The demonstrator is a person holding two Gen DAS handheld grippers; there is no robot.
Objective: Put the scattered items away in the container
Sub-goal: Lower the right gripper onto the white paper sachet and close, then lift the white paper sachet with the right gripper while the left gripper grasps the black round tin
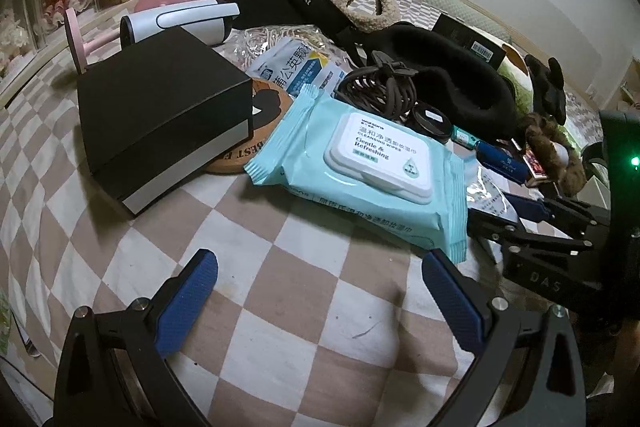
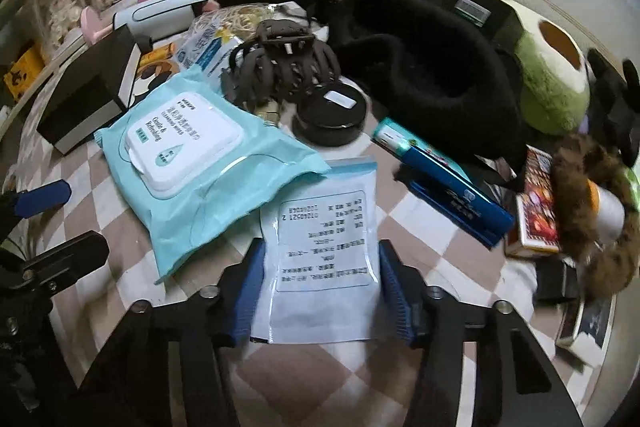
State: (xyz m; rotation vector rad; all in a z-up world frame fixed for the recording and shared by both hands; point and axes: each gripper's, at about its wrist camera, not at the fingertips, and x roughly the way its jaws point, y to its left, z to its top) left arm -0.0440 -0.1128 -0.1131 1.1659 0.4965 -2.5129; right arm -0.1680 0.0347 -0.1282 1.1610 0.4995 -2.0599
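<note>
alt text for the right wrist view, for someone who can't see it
The right gripper closes its blue fingers around a white printed sachet on a checkered bedspread. Behind it lie a teal wipes pack, a brown hair claw and a blue box.

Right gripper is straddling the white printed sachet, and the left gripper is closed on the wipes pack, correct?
Not quite. The left gripper is open over bare checkered bedding, short of the wipes pack, as the left wrist view shows. The right gripper does straddle the white printed sachet.

Black gripper (image 1: 320, 295), ribbed blue pads (image 1: 188, 303)
</note>
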